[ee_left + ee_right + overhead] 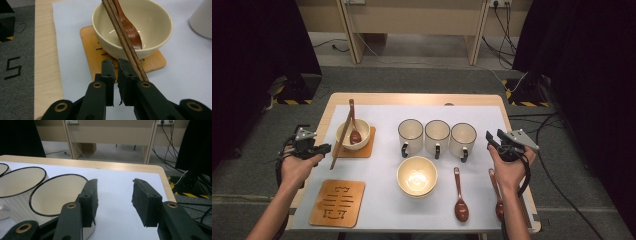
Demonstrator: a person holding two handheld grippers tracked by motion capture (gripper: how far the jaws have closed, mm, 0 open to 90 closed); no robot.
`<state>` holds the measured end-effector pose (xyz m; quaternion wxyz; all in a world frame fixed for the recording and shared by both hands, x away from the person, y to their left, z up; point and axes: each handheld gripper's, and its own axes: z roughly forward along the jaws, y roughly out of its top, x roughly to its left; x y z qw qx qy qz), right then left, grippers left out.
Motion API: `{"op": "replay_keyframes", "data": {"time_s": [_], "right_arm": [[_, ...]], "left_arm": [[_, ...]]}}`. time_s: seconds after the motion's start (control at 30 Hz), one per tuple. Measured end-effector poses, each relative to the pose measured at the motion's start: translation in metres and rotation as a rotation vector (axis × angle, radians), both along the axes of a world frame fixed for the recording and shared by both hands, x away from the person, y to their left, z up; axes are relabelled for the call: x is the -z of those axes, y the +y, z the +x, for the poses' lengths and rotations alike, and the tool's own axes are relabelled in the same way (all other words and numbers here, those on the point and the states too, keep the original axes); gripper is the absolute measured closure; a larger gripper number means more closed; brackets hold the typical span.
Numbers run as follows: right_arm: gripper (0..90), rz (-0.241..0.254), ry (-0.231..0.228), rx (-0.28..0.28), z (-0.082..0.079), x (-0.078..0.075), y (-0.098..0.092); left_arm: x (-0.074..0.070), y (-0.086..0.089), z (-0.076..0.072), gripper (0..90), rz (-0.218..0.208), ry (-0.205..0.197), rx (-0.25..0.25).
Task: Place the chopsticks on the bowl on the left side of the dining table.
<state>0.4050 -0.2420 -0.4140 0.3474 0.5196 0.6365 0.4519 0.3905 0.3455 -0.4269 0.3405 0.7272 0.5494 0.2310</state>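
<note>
On the far-left coaster (364, 149) the bowl (343, 142) already had a spoon (355, 136) in it and the chopsticks (341, 137) laid across the rim, low end hanging toward me. One place looked set. My left gripper (326, 148) sat right at that low end. In the left gripper view its fingers (108, 72) were almost together, a thin slit between them and nothing in it. The chopsticks (125, 42) ran down beside the right-hand jaw, touching or just over it, can't tell which. My right gripper (493, 136) hovered by the rightmost mug (463, 136), fingers (90, 195) well apart and empty.

Left to do, my guess: the second bowl (417, 176) stood on bare paper, not on the near coaster (337, 202), which had nothing on it. Two spoons (460, 200) lay loose on the table (412, 97). Three mugs stood in a row, untouched. About half done.
</note>
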Motion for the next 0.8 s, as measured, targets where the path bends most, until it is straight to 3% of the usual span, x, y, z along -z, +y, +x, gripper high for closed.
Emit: {"op": "replay_keyframes", "data": {"time_s": [0.5,0.8], "right_arm": [[55.4,0.004,-0.001,0.006,0.0,0.001,-0.002],[55.3,0.006,0.001,0.008,0.0,0.001,-0.002]], "left_arm": [[0.013,-0.01,-0.003,87.8,0.013,0.048,0.066],[0.013,-0.016,-0.003,88.6,0.011,0.055,0.088]]}}
